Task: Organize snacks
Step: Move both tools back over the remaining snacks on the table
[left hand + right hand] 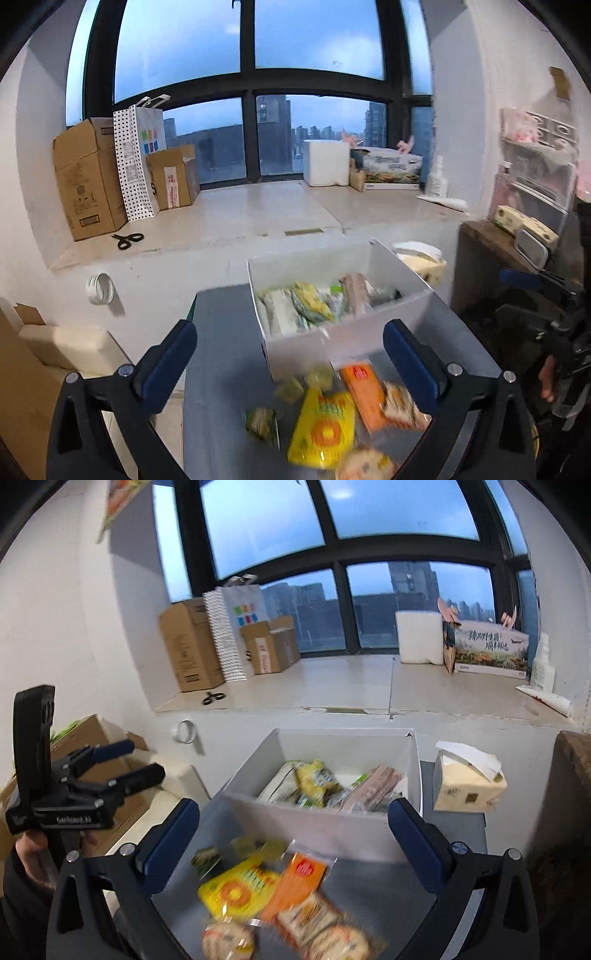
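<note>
A white box [332, 343] [325, 830] on a grey table [221, 369] [388, 890] holds several snack packets [310, 306] [332, 784]. In front of it lie loose snacks: a yellow packet [321, 430] [238, 888], an orange packet [364, 387] [295, 884], small green packets [260, 422] [207, 860] and round biscuit packs [325, 926]. My left gripper [290, 363] is open and empty above the loose snacks. My right gripper [291, 843] is open and empty above them too. The left gripper also shows at the left of the right wrist view [138, 762].
A tissue pack [469, 786] [424, 264] stands right of the box. The window ledge behind holds cardboard boxes [86, 181] [188, 646], a dotted paper bag [136, 162], scissors [127, 240] [213, 698] and a white foam box [327, 162] [419, 637]. A dark shelf [491, 258] stands at right.
</note>
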Demonstrator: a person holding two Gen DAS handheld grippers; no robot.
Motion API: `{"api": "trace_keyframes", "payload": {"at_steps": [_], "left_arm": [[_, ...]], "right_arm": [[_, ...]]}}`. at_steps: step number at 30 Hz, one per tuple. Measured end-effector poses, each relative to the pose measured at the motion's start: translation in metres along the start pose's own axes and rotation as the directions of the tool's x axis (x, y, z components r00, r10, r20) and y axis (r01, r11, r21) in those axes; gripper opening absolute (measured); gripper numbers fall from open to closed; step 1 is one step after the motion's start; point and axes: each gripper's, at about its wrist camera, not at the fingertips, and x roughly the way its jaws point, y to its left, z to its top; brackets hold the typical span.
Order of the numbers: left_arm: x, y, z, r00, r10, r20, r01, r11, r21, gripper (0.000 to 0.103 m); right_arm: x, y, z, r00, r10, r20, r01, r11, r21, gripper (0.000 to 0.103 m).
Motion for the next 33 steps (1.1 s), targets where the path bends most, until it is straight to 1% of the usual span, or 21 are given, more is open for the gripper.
{"api": "trace_keyframes", "payload": {"at_steps": [1,4,5,7,8,11,14,16,18,19,21,23,26,28,30,33], "left_arm": [[-0.009,-0.001,-0.007,1.0,0.003,0.004,-0.003,1.0,0.005,0.103],[-0.036,-0.001,-0.032,1.0,0.028,0.004,-0.028,1.0,-0.01,0.103],[-0.044,0.001,-0.041,1.0,0.008,0.0,-0.008,0.999,-0.04,0.103],[-0.051,0.006,-0.057,0.998,-0.057,-0.038,0.052,0.992,-0.116,0.103],[-0.053,0.006,-0.063,0.997,-0.065,-0.048,0.058,0.99,-0.132,0.103],[-0.055,0.003,-0.083,0.997,0.003,-0.082,-0.013,0.993,-0.121,0.103],[-0.051,0.003,-0.095,0.993,-0.006,-0.121,-0.009,0.992,-0.123,0.103],[-0.045,0.001,-0.101,0.988,-0.02,-0.15,0.0,0.991,-0.13,0.103],[-0.04,-0.003,-0.106,0.986,-0.014,-0.167,-0.006,0.993,-0.117,0.103],[-0.038,-0.004,-0.107,0.985,-0.018,-0.171,-0.002,0.994,-0.113,0.103],[-0.037,-0.008,-0.108,0.984,-0.033,-0.174,0.015,0.995,-0.101,0.103],[-0.034,-0.013,-0.109,0.982,-0.051,-0.182,0.034,0.995,-0.094,0.103],[-0.03,-0.018,-0.108,0.98,-0.049,-0.191,0.034,0.996,-0.085,0.103],[-0.028,-0.018,-0.109,0.978,-0.062,-0.197,0.045,0.995,-0.089,0.103],[-0.025,-0.021,-0.11,0.976,-0.065,-0.206,0.049,0.995,-0.082,0.103],[-0.022,-0.025,-0.112,0.973,-0.08,-0.218,0.065,0.995,-0.077,0.103]], "right_arm": [[-0.006,0.003,-0.007,1.0,-0.003,-0.001,0.003,1.0,-0.009,0.103],[-0.018,0.016,-0.04,0.998,-0.01,-0.062,0.007,0.999,-0.053,0.103],[-0.019,0.019,-0.055,0.995,-0.031,-0.093,0.024,0.997,-0.068,0.103],[-0.017,0.021,-0.079,0.988,-0.054,-0.142,0.042,0.995,-0.085,0.103],[-0.013,0.02,-0.094,0.983,-0.068,-0.171,0.054,0.995,-0.086,0.103],[0.001,0.01,-0.128,0.964,-0.107,-0.243,0.095,0.994,-0.06,0.103],[0.017,-0.006,-0.155,0.943,-0.11,-0.315,0.111,0.994,-0.014,0.103],[0.026,-0.011,-0.164,0.932,-0.119,-0.344,0.12,0.993,-0.019,0.103],[0.04,-0.019,-0.167,0.924,-0.13,-0.361,0.125,0.991,-0.038,0.103],[0.045,-0.021,-0.166,0.922,-0.13,-0.364,0.122,0.991,-0.047,0.103],[0.062,-0.029,-0.165,0.908,-0.133,-0.396,0.118,0.991,-0.062,0.103],[0.076,-0.039,-0.163,0.902,-0.109,-0.417,0.096,0.994,-0.052,0.103],[0.092,-0.046,-0.161,0.886,-0.131,-0.444,0.109,0.991,-0.076,0.103],[0.097,-0.047,-0.161,0.881,-0.142,-0.452,0.112,0.989,-0.093,0.103],[0.104,-0.05,-0.161,0.879,-0.131,-0.459,0.103,0.991,-0.086,0.103],[0.112,-0.052,-0.164,0.87,-0.113,-0.48,0.087,0.993,-0.076,0.103]]}}
